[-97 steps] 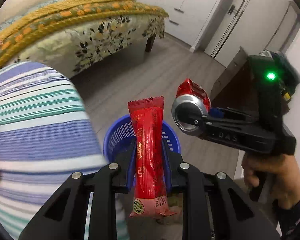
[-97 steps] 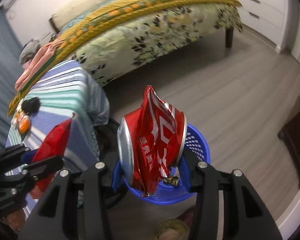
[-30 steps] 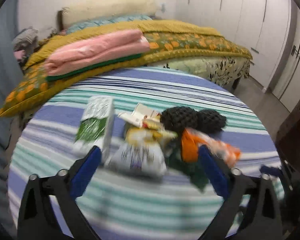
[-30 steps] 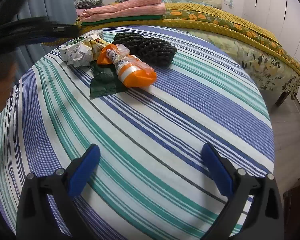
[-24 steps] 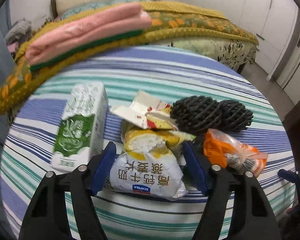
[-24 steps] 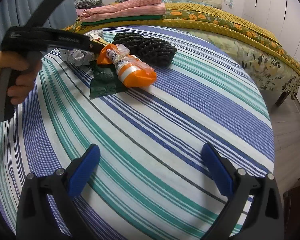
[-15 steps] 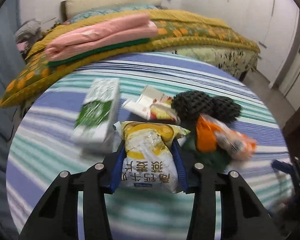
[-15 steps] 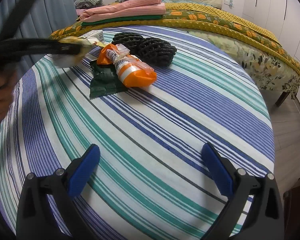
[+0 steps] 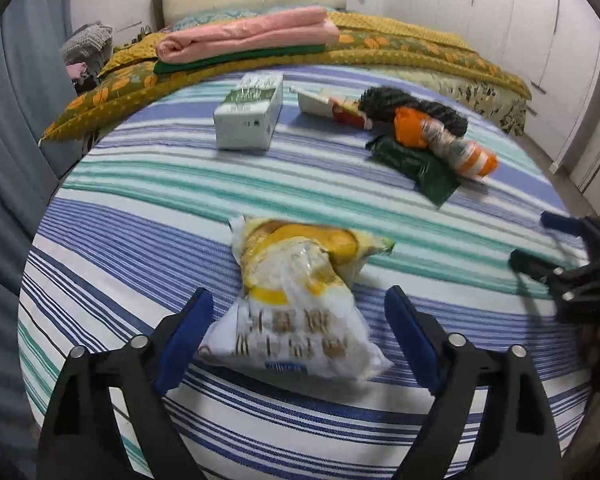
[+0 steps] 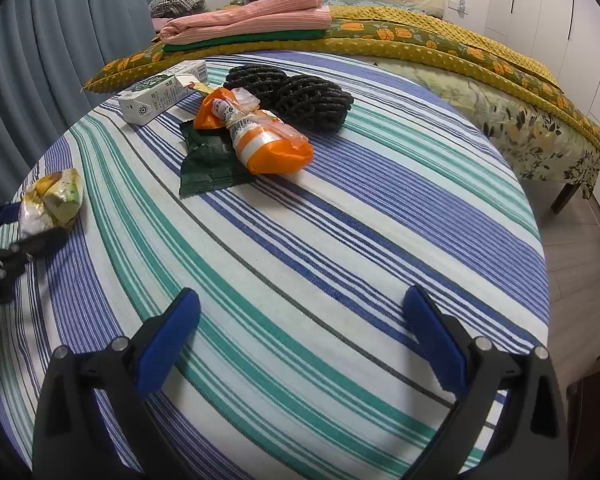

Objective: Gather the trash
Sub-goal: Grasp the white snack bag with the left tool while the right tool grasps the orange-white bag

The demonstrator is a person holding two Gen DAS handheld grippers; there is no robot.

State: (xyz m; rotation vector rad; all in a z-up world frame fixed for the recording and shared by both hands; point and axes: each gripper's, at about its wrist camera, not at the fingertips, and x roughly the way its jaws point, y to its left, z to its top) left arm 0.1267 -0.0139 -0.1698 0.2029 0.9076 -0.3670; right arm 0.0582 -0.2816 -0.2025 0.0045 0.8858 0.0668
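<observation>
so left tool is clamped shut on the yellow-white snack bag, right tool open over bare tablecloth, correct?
Not quite. The left tool is open, not clamped: its jaws have just been opening and the snack bag lies loose between them on the tablecloth, as the left wrist view shows. The right tool is indeed open over bare cloth.

My left gripper [image 9: 296,320] has just been opening, and its blue pads [image 9: 182,334] stand apart from the white and yellow snack bag [image 9: 296,312] that lies between them on the striped tablecloth [image 9: 140,208]. Farther away lie a green and white carton [image 9: 250,116], an orange wrapper [image 9: 444,142] and a dark green packet [image 9: 416,162]. My right gripper [image 9: 548,240] shows at the right edge.
</observation>
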